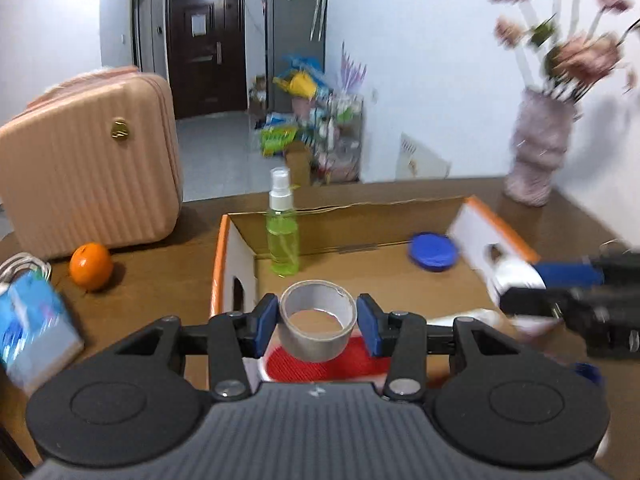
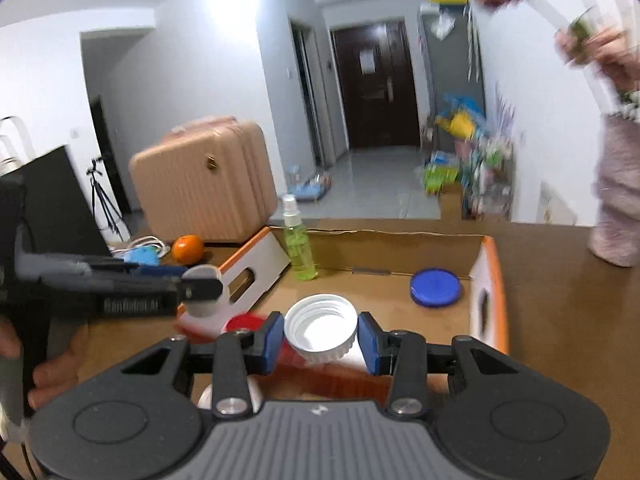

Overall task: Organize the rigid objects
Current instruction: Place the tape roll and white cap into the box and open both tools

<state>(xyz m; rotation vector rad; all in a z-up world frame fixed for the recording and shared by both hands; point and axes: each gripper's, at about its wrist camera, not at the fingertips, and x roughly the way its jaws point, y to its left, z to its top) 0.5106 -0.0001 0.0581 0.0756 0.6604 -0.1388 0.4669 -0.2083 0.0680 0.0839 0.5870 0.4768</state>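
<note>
My left gripper (image 1: pixel 317 322) is shut on a grey roll of tape (image 1: pixel 317 325) and holds it above the open cardboard box (image 1: pixel 384 268). My right gripper (image 2: pixel 321 334) is shut on a white screw lid (image 2: pixel 321 331), open side up, above the same box (image 2: pixel 384 248). Inside the box a green spray bottle (image 1: pixel 283 232) stands at the far left corner and a blue lid (image 1: pixel 433 257) lies at the far right. A red round item (image 1: pixel 320 362) lies under the tape. The right gripper shows blurred at the right of the left wrist view (image 1: pixel 576 292).
A pink suitcase (image 1: pixel 88 168) stands at the left on the brown table, with an orange (image 1: pixel 90 266), a blue pack (image 1: pixel 32 332) and white cable beside it. A vase of flowers (image 1: pixel 538 148) stands at the far right. Clutter lies beyond the table.
</note>
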